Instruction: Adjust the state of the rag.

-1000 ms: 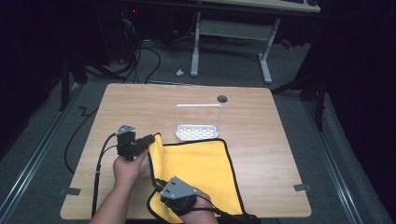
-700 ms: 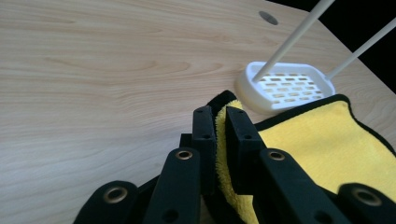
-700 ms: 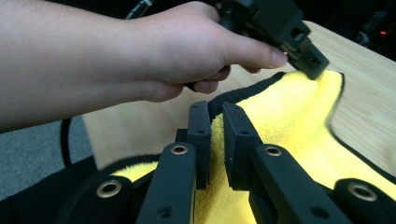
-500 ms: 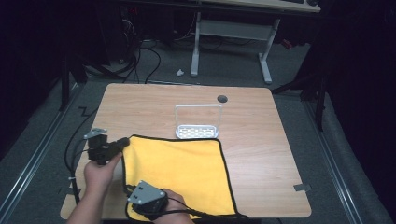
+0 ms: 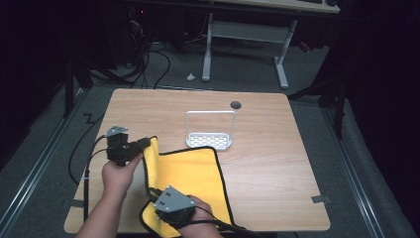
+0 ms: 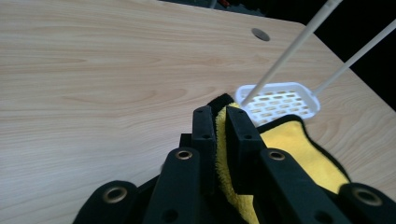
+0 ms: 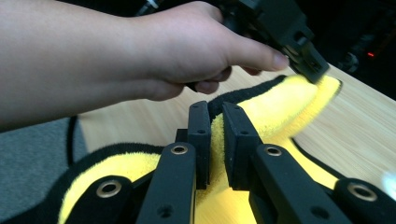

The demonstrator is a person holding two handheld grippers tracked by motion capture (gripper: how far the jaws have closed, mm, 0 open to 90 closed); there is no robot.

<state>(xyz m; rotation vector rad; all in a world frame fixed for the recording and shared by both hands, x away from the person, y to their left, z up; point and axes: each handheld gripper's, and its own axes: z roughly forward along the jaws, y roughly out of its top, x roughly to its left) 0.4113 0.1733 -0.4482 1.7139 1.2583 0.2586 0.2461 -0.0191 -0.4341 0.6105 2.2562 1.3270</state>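
Observation:
A yellow cloth (image 5: pixel 190 171) with black edging lies on the wooden table (image 5: pixel 277 148), its left edge lifted off the surface. My left gripper (image 5: pixel 144 143) is shut on the far left corner of the cloth (image 6: pixel 289 140), which is pinched between its jaws (image 6: pixel 221 116). My right gripper (image 5: pixel 157 194) is shut on the near left edge; yellow pile shows squeezed between its jaws (image 7: pixel 217 112). In the right gripper view the cloth (image 7: pixel 275 112) rises as a ridge to the left gripper (image 7: pixel 303 51), held by a hand (image 7: pixel 187 46).
A white perforated basket (image 5: pixel 209 140) with a tall wire handle stands just beyond the cloth's far edge, also in the left gripper view (image 6: pixel 280 100). A round cable hole (image 5: pixel 236 105) sits near the table's back edge. Cables trail off the table's left side.
Both hands swung left, spreading the cloth flat, then came back right and up. The cloth's left edge is now lifted and drawn in over the rest.

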